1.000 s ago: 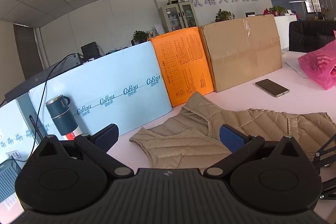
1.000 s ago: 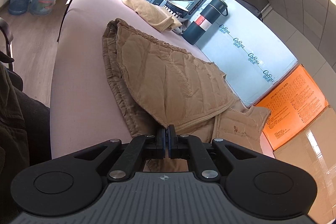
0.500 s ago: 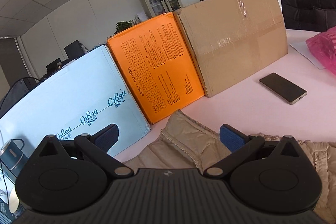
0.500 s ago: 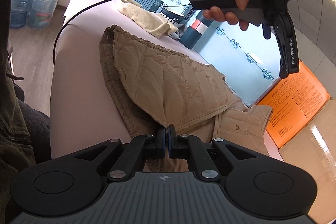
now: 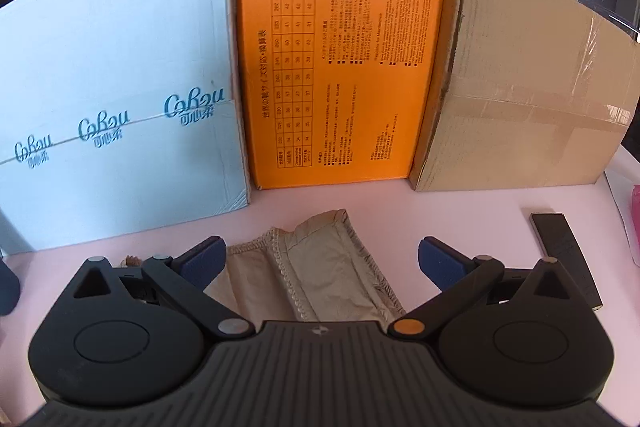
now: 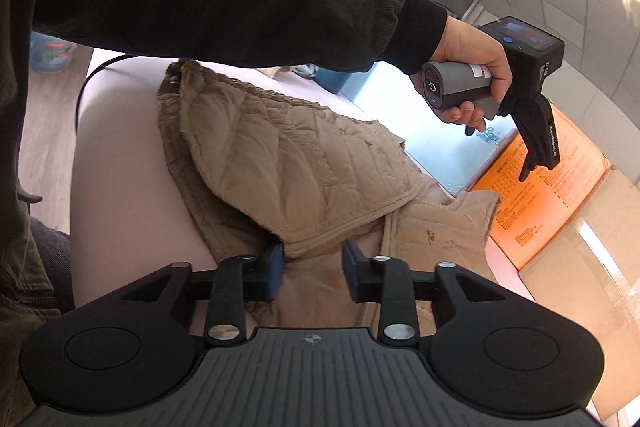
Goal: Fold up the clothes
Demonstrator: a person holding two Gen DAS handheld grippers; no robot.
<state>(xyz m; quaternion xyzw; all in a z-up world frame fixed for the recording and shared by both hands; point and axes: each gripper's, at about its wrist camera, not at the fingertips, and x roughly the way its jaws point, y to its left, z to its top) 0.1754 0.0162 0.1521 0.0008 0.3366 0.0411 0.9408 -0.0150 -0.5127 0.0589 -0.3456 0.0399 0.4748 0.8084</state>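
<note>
- Right tool point(image 6: 313, 269) has let go: half a second ago its blue pads were pinched together on the folded edge of the vest, and now they stand apart, with that edge lying loose between them.
- Left tool point(image 5: 321, 261) has tipped down toward the tabletop point(image 5: 460, 211); earlier it looked out across the room, and now it faces the row of boxes with its fingers spread wide, as they were before.
- Tan quilted vest point(image 6: 288, 163) lies on the tabletop with one panel folded over the rest. Its fold corner sits just at the right tool's left pad point(image 6: 275, 267).
- In the left wrist view a shoulder strap of the vest point(image 5: 320, 267) lies flat between the open fingers, touching neither.
- Left hand point(image 6: 468, 75) grips the grey handle with the dark sleeve reaching over the vest, the tool angled downward above the far shoulder.
- Beyond the strap stand a light blue box point(image 5: 112, 87), an orange box point(image 5: 336, 67) and a brown carton point(image 5: 528, 99), side by side. A dark phone point(image 5: 564, 255) lies to the right.
</note>
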